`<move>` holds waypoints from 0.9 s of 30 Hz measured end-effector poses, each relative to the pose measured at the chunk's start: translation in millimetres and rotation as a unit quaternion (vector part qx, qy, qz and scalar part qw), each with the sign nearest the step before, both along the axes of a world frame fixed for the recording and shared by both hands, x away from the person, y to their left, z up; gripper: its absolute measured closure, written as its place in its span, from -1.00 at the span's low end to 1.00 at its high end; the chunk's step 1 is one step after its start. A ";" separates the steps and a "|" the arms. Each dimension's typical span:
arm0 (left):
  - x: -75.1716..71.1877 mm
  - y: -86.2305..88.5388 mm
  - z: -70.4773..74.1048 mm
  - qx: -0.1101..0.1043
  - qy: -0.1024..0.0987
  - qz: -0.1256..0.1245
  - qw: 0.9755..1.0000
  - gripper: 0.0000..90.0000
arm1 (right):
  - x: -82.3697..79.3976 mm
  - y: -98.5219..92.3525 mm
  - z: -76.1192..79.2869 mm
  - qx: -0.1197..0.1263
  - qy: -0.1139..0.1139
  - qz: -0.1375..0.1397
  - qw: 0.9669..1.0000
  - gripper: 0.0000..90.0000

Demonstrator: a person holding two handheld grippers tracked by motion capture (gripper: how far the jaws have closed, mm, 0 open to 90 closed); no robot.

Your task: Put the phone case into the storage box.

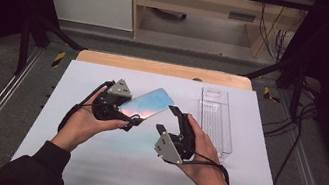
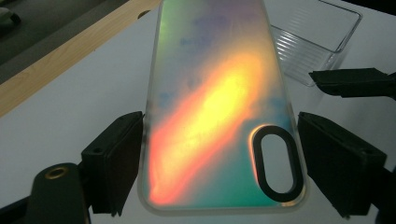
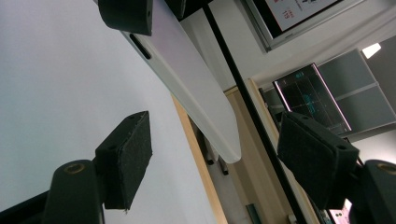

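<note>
The left gripper pinches an iridescent phone case by its camera-cutout end, lifted off the white table sheet; no brand or writing is legible on the case. The right gripper stands just right of it, jaws spread with nothing between them. A clear plastic tray lies farther right.

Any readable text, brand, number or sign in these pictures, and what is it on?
Framed poster, top of the right gripper view: print with red figures, too small and cut off to read.
Dark screen behind it: faint lines, unreadable.
Iridescent phone case: no text.
Clear plastic tray: no label.
</note>
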State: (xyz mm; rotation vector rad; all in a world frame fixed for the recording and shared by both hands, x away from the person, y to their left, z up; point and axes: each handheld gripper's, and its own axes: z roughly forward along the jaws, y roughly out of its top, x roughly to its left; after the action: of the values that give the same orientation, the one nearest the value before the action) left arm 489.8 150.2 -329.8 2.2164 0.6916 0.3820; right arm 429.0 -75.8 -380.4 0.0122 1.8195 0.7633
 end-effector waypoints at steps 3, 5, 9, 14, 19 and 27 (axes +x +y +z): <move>0.4 -1.4 3.2 0.001 -0.002 -0.002 1.000 -0.63 | 0.0 1.2 1.1 -0.005 -0.006 0.001 1.000 -0.43; 0.8 -2.2 4.6 0.004 -0.002 -0.003 1.000 -0.63 | 0.3 1.7 1.3 -0.008 -0.007 0.002 1.000 -0.43; 0.6 -3.0 6.2 0.005 -0.001 -0.004 1.000 -0.63 | -0.5 3.1 1.2 -0.009 -0.009 0.004 1.000 -0.42; 0.4 -4.1 7.6 0.006 0.000 -0.006 1.000 -0.63 | 1.1 8.7 -1.6 -0.021 -0.018 0.010 1.000 -0.37; -0.5 -4.8 8.8 0.006 0.000 -0.007 1.000 -0.63 | 2.4 18.8 -0.9 -0.026 -0.026 0.019 0.999 -0.28; -1.3 -3.4 9.1 0.009 0.001 -0.007 1.000 -0.63 | 4.9 28.7 -5.4 -0.053 -0.040 0.023 0.998 -0.15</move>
State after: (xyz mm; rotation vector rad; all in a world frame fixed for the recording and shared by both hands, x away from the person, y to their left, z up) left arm 488.5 146.8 -320.7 2.2380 0.6761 0.3797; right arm 433.9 -47.1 -385.8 -0.1278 1.7864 0.6887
